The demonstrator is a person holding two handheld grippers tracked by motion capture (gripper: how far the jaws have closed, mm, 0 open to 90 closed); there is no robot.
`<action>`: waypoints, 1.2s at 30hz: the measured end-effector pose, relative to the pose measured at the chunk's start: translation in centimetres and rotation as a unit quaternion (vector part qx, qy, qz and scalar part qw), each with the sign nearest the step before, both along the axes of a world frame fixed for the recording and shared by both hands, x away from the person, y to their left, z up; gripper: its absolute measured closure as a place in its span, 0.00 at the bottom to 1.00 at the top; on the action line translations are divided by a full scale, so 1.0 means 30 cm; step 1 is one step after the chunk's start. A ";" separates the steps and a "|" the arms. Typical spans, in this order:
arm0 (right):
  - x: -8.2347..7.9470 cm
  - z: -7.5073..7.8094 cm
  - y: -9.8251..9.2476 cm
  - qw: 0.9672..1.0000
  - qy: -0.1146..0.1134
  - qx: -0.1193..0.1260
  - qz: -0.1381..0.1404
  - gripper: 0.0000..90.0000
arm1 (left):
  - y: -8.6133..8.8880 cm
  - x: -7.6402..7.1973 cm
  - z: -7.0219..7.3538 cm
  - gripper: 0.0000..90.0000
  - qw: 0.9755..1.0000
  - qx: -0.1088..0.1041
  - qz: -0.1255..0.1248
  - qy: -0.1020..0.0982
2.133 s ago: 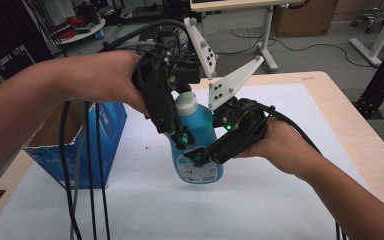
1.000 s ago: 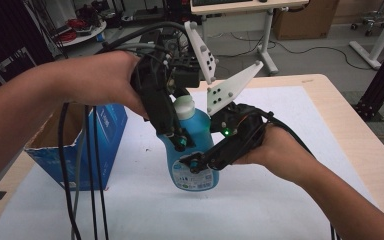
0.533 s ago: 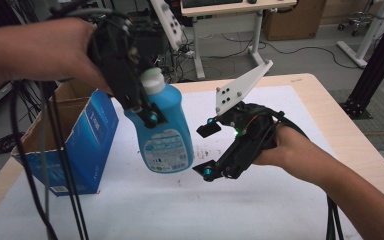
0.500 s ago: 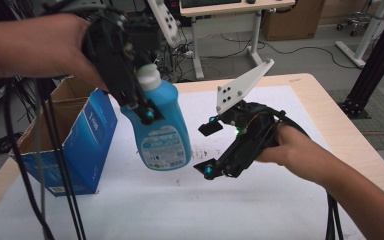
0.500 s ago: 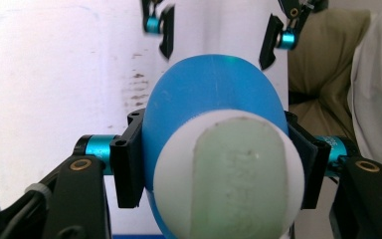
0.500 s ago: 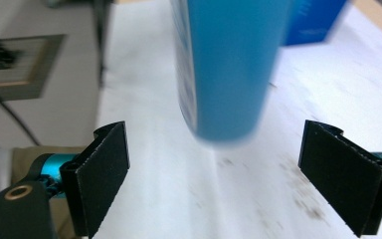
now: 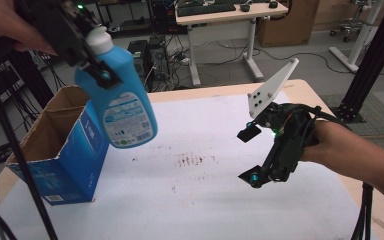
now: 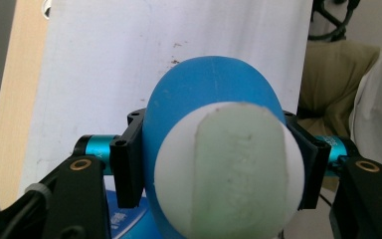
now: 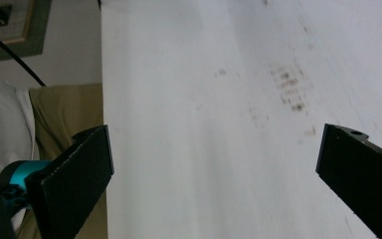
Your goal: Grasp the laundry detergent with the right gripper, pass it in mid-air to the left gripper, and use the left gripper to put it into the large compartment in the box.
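**Bottle up in my left tool, right tool let go**

My left tool [image 7: 97, 75] is clenched on the blue bottle [image 7: 122, 107], gripping it just below the white cap [image 7: 100, 40]. In the left gripper view the pads [image 8: 127, 172] press on both sides of the bottle's shoulder, with the cap [image 8: 229, 172] right in front of the camera. The bottle hangs tilted from that tool, in the air, its base swung out over the white sheet [image 7: 205, 200] on the desk [image 7: 307, 92]. Just below and beside it stands the open cardboard box [image 7: 60, 150], at the left edge of the desk.

My right tool [image 7: 250, 155] is well apart from the bottle, off to its right, low over the sheet. Its jaws have just been opening and now stand wide with nothing between them; the right gripper view shows bare, smudged sheet [image 9: 219, 124] in the gap.
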State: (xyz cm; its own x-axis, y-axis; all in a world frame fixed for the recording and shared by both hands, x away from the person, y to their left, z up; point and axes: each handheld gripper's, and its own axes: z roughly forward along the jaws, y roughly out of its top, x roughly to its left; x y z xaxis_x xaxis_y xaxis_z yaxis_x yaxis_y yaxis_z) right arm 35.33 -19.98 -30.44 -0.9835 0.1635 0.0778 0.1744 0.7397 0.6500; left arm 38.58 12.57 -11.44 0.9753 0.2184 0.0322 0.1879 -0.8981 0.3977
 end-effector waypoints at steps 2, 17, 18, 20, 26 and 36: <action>0.001 0.002 -0.026 1.000 -0.003 -0.009 -0.011 0.01 | 0.035 0.007 0.016 0.42 1.000 -0.010 0.016 -0.002; -0.003 0.021 -0.110 0.998 -0.010 -0.053 -0.034 0.01 | 0.266 0.017 0.075 0.42 0.993 -0.043 0.108 -0.007; -0.001 0.017 -0.108 0.998 -0.013 -0.057 -0.037 0.01 | 0.296 0.013 0.081 0.42 0.992 -0.043 0.120 -0.010; 0.000 0.015 -0.107 0.997 -0.013 -0.060 -0.041 0.01 | 0.311 0.011 0.082 0.42 0.991 -0.043 0.125 -0.011; 0.006 0.011 -0.113 0.998 -0.006 -0.058 -0.038 0.01 | 0.418 0.004 0.077 0.42 0.985 -0.034 0.168 -0.024; 0.005 0.038 -0.152 0.997 -0.002 -0.061 -0.049 0.01 | 0.523 0.011 -0.003 0.42 0.979 -0.023 0.201 -0.032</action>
State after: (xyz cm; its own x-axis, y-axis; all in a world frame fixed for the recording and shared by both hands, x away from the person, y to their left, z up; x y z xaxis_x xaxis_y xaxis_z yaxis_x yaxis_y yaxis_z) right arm 35.47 -24.54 -29.30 -0.9627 0.2665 0.0478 0.2472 0.7933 0.5564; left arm 38.90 28.27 -11.55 0.8071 0.5861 0.0711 0.4954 -0.7379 0.4585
